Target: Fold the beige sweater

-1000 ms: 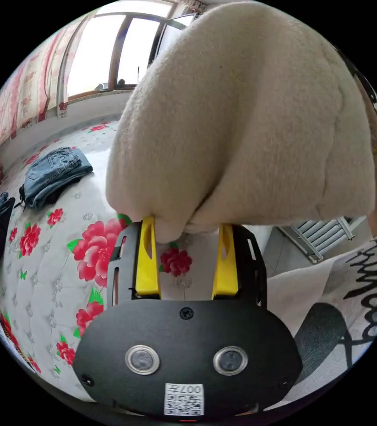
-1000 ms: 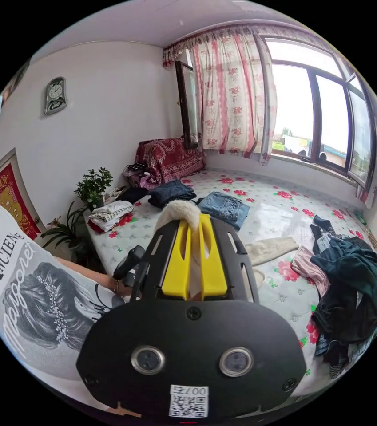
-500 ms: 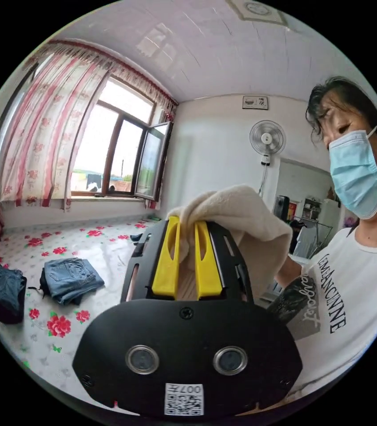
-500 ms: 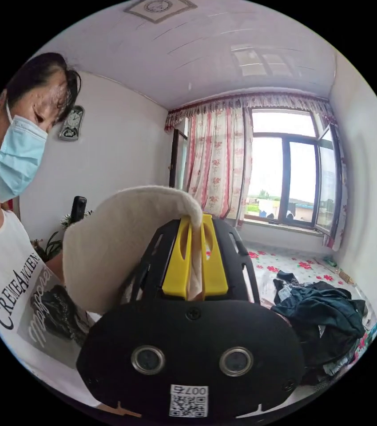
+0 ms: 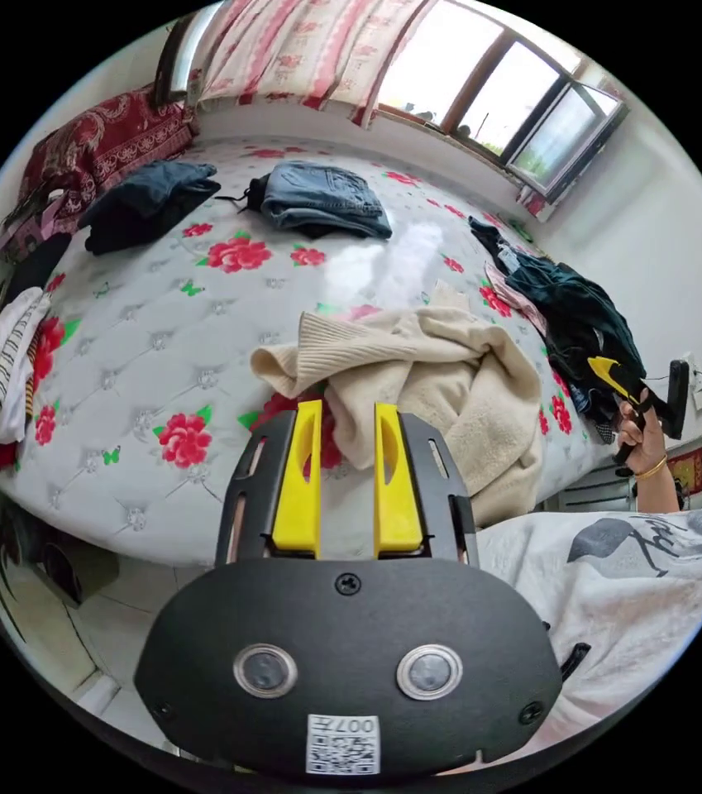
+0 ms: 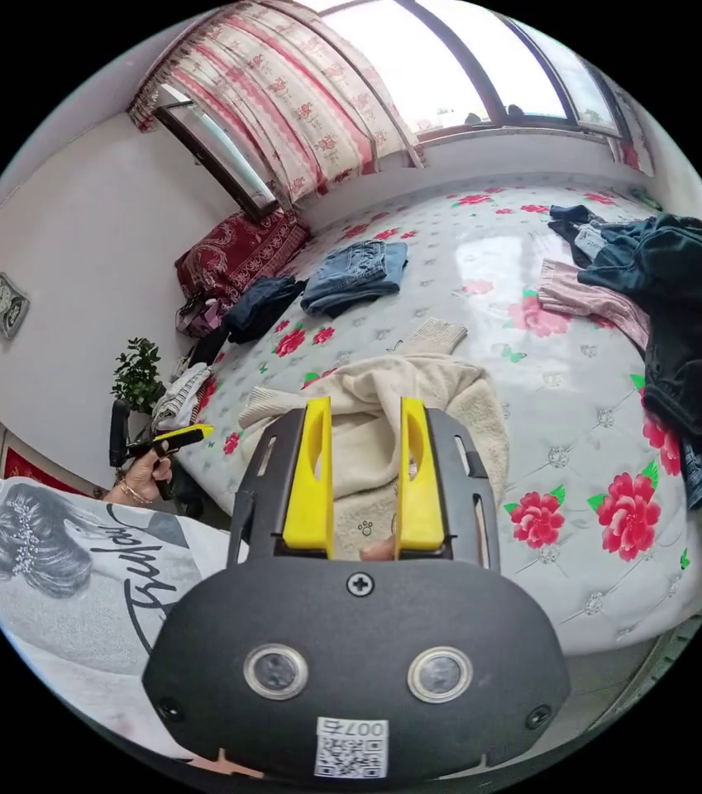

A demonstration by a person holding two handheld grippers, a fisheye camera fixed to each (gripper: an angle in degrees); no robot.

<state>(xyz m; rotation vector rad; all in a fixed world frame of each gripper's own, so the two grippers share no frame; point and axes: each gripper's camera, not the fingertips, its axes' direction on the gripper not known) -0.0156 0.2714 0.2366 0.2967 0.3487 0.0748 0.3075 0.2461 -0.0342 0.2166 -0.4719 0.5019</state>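
Left gripper view: the left gripper (image 5: 346, 413), yellow jaws apart and empty, hangs over the crumpled beige knit sweater (image 5: 441, 389) heaped at the near edge of the white rose-printed mattress (image 5: 160, 331) — seemingly laid there for spreading flat — with folded blue jeans (image 5: 322, 198) well beyond. Right gripper view: the right gripper (image 6: 365, 413) also stands open above the sweater (image 6: 417, 397), and a dark pile of clothes (image 6: 681, 298) crowds the mattress beside it — likely limiting room.

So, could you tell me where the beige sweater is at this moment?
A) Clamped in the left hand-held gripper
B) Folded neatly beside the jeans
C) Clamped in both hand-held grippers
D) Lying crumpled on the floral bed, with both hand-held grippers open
D: the beige sweater lies in a loose heap on the floral bed, and both the left hand-held gripper and the right hand-held gripper have their jaws apart, holding nothing.
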